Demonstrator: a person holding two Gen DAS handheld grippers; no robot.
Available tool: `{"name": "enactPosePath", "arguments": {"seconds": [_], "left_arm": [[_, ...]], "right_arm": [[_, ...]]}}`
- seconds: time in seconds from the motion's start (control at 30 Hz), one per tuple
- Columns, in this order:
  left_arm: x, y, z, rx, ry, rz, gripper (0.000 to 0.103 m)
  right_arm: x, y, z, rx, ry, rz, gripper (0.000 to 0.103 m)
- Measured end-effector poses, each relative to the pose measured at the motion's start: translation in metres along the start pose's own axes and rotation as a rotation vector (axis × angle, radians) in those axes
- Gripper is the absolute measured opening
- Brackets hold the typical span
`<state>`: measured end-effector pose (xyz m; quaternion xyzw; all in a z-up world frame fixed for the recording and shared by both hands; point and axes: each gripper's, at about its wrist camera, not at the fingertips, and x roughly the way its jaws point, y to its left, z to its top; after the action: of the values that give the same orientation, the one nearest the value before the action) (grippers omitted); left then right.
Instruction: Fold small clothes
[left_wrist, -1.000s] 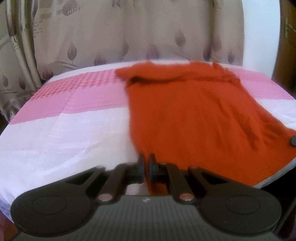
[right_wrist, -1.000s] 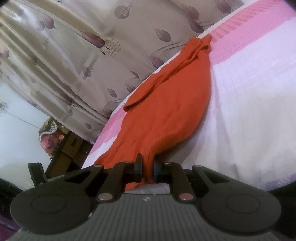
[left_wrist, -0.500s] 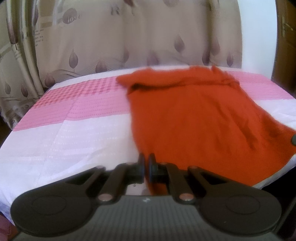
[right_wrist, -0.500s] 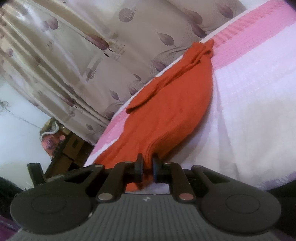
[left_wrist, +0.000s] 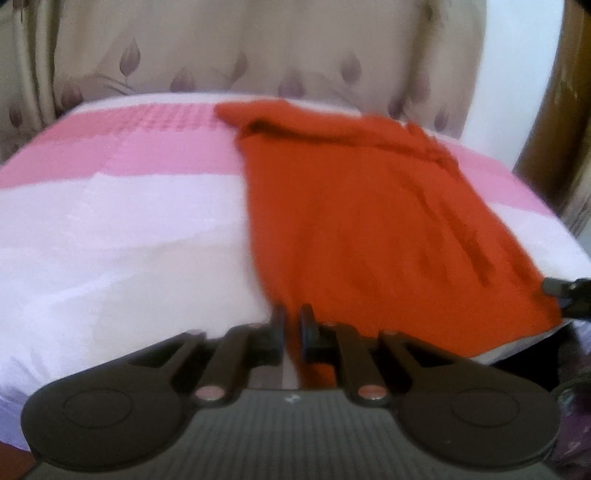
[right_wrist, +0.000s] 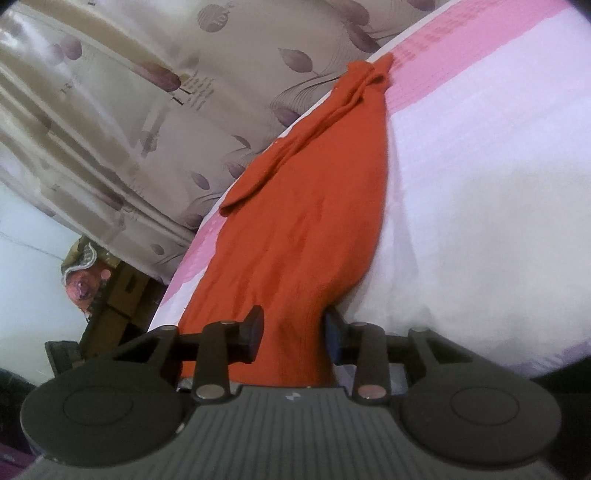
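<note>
An orange garment (left_wrist: 369, 221) lies spread on the pink and white bed (left_wrist: 129, 221), its sleeves bunched at the far end. My left gripper (left_wrist: 291, 325) is shut on its near left hem corner at the bed's front edge. In the right wrist view the same orange garment (right_wrist: 295, 229) runs away along the bed (right_wrist: 480, 184). My right gripper (right_wrist: 291, 328) has its jaws apart, with the hem's other corner lying loose between them. The right gripper's tip (left_wrist: 561, 288) shows at the right edge of the left wrist view.
Beige leaf-patterned curtains (left_wrist: 258, 48) hang right behind the bed. A wooden door frame (left_wrist: 554, 129) stands at the far right. In the right wrist view, wooden furniture with a patterned object on it (right_wrist: 96, 280) stands past the bed's edge.
My right gripper has opened, letting go of the hem corner it was pinching. My left gripper stays shut on its corner; the view has shifted a little and blurred.
</note>
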<state>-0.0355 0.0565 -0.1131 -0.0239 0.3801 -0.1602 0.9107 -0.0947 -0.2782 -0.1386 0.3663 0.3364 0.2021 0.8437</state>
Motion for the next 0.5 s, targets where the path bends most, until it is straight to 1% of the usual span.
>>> {"name": "enactPosePath", "arguments": {"seconds": [0.03,0.1,0.13,0.17,0.23,0.3,0.37,0.43,0.5], "left_arm": [[0.002,0.001,0.0,-0.008,-0.004,-0.008,0.008],[0.006,-0.001,0.002,0.003,-0.005,-0.029,0.008],[0.008,-0.003,0.004,0.017,-0.003,-0.03,0.008],[0.008,-0.003,0.004,0.014,-0.005,-0.026,0.005],[0.008,-0.003,0.005,-0.008,-0.017,-0.012,0.004],[0.003,-0.006,0.002,-0.001,-0.053,0.03,0.004],[-0.004,-0.003,0.0,-0.029,-0.074,0.013,0.004],[-0.01,0.0,0.0,-0.034,-0.09,0.009,0.004],[-0.013,0.002,0.002,-0.039,-0.089,-0.005,0.004]], "right_arm": [[0.003,0.003,0.0,-0.016,0.008,0.003,0.037],[0.012,0.005,-0.001,-0.023,0.023,0.011,0.029],[0.016,0.004,-0.001,-0.015,0.035,0.017,0.016],[0.019,0.003,-0.002,-0.012,0.039,0.018,0.015],[0.018,0.004,-0.002,-0.003,0.026,0.046,0.015],[0.01,0.009,-0.001,0.002,0.0,0.085,0.015],[0.001,0.017,0.001,-0.013,-0.019,0.098,0.015],[-0.005,0.022,0.003,-0.027,-0.031,0.104,0.015],[-0.009,0.022,0.005,-0.032,-0.032,0.095,0.015]]}}
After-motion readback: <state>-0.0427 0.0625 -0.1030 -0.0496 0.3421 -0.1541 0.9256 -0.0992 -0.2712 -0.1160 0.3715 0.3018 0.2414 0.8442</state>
